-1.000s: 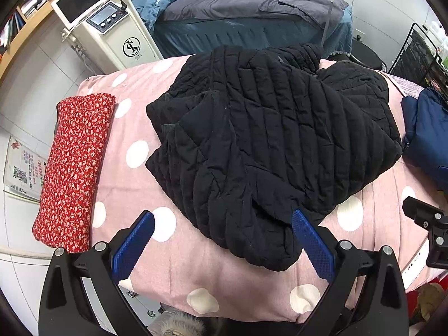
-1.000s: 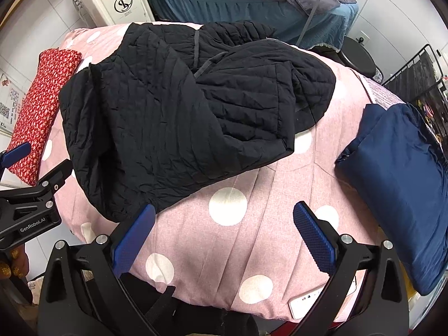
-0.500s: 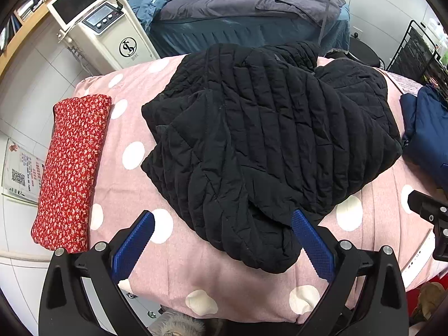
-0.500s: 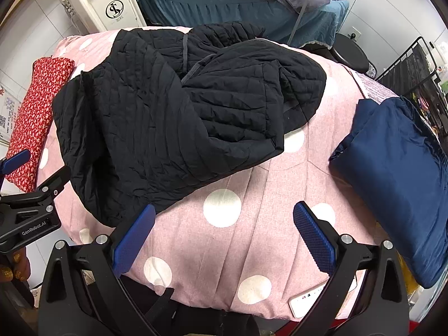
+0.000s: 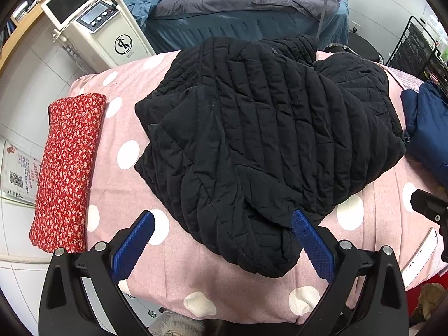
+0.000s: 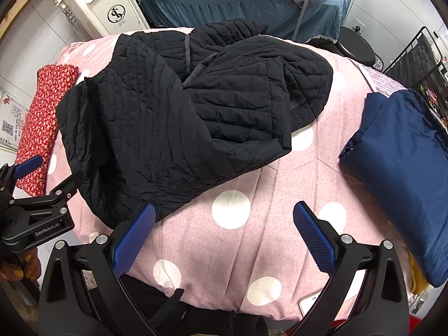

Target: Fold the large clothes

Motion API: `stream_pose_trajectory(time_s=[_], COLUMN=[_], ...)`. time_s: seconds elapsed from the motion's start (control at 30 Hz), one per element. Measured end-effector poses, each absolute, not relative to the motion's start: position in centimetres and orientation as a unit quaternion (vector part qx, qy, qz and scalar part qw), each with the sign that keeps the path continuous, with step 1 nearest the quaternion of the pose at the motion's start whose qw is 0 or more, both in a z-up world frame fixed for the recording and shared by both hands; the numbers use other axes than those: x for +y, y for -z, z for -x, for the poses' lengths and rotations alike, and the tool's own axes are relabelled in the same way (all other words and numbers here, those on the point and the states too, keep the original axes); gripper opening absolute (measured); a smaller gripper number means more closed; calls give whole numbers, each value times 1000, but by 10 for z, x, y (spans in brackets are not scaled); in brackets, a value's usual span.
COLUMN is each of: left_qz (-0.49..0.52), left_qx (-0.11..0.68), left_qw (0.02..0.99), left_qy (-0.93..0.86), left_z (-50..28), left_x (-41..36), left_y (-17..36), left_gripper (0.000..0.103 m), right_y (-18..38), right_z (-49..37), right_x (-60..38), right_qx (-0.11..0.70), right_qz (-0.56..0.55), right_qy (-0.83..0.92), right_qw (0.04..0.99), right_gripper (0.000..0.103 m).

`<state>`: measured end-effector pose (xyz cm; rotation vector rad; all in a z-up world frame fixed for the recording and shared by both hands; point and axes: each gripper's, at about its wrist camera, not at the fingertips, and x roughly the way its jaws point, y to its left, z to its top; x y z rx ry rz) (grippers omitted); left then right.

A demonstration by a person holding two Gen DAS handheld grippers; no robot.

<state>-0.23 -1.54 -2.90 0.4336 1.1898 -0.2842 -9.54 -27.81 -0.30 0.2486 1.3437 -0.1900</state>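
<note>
Because the black quilted jacket lies bunched mid-bed with its hem near the bed's near edge, a one-sided pull would likely drag the slippery bulk off or undo its layers. Left tool hovers wide over that hem, empty; right tool hangs wide, empty, above bare cover.

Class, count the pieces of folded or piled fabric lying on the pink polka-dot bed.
3: black quilted jacket in the centre, red floral bundle at the left edge, navy folded item at the right. More may lie out of view.
</note>
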Motion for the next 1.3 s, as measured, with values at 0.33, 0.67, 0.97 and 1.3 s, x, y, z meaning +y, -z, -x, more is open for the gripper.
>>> stream_pose_trajectory(time_s=[0.33, 0.67, 0.97, 1.3], left_qz=[-217, -226, -227, -189], left_qx=[557, 569, 573, 568], left_qw=[789, 776, 772, 780], left_qy=[142, 149, 154, 184], left_z=[-10, -17, -24, -57], left_x=[-29, -36, -40, -52], left_y=[35, 41, 41, 15], left_gripper=[97, 97, 97, 97], right_y=[10, 13, 11, 7], right_z=[89, 82, 77, 70], right_x=[-289, -294, -298, -332], right_qx=[623, 627, 623, 593], right_qz=[-136, -132, -137, -182], right_qy=[84, 87, 83, 107], right_qw=[766, 763, 765, 777], right_gripper=[97, 97, 97, 97])
